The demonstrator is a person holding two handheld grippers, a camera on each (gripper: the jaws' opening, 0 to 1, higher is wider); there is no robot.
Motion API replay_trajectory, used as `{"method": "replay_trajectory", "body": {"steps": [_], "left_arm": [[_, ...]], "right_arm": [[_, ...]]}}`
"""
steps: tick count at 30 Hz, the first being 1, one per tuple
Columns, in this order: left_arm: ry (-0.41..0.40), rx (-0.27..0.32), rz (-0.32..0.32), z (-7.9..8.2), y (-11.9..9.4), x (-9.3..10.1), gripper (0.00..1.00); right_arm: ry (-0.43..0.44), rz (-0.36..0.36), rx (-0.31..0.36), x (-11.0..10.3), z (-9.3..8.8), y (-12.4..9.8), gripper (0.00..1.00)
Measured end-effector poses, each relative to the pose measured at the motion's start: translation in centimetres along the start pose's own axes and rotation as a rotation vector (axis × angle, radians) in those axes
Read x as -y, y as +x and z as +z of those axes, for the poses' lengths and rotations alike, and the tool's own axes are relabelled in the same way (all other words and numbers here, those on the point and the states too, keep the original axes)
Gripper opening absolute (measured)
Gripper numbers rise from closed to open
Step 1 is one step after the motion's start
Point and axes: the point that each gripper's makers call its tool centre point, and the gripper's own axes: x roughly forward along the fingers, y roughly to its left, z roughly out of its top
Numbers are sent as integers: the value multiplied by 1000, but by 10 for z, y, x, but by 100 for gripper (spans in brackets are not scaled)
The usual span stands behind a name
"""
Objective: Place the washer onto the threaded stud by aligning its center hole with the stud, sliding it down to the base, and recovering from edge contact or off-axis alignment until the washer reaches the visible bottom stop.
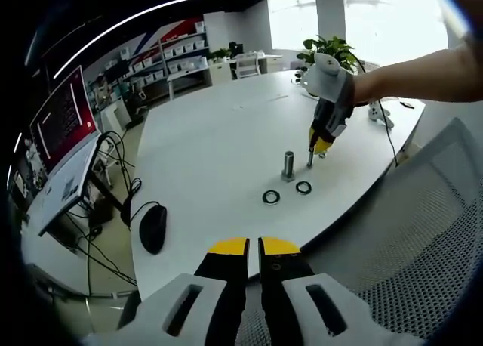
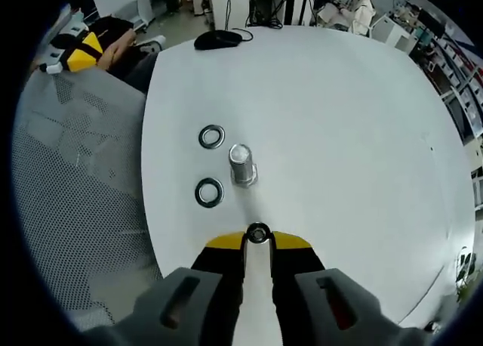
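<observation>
A short threaded stud stands upright on its hex base on the white table. My right gripper is shut on a small washer, held at its yellow tips just short of the stud and a little to one side. Two more washers lie flat beside the stud. In the left gripper view the right gripper, in a gloved hand, hovers low just beyond the stud, with the two loose washers nearer. My left gripper is shut on nothing, back over the table's near edge.
A black mouse lies near the table's left edge. A grey mesh chair stands close to the table on the right. A potted plant is at the far end. A monitor and cables are off to the left.
</observation>
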Motion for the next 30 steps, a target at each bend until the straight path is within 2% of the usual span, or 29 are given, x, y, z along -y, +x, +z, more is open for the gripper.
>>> {"method": "replay_trajectory", "body": {"steps": [22,24,26,30], "left_arm": [[1,-12,-6,-2,0,0,2],[1,-13,-5,-2,0,0,2],[1,-14,-5,-2,0,0,2],[1,-15,-5,-3,0,0,2]], "right_arm": [[7,5,-79,-1,-15,36,14],[-46,33,-100,-5,-19,37,19],[-30,19,-108,-7,-22,38,35],[-13,22,-97,-4,-28,35,35]]}}
